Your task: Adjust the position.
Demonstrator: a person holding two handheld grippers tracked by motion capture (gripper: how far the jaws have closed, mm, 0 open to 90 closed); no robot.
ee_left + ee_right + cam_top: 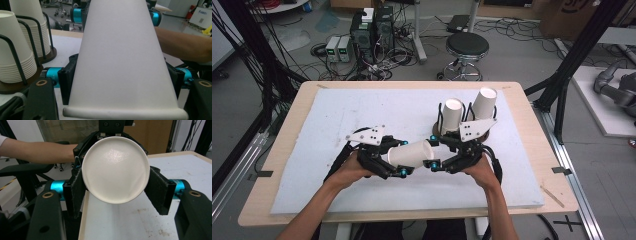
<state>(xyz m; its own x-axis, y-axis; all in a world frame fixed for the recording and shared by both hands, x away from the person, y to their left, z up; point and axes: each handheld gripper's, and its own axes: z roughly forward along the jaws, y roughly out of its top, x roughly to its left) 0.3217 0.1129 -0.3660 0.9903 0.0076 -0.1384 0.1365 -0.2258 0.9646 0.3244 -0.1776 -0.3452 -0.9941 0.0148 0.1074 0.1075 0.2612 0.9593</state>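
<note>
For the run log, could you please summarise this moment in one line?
paper cup: held sideways above table | left claw: shut on it | right claw: shut on it

Grey floor (pixel 522 55) — stool (pixel 467 47), cables (pixel 377 67)

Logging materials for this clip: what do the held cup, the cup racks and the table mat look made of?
Cup: seemingly matte white paper, going by its rolled rim and the slightly dimpled base seen in the right gripper view.
Racks: thin black rods, probably coated metal wire, on dark round bases that could be wood.
Mat: pale, dull, slightly stained sheet, maybe foam or felt; the pictures leave that open.
</note>
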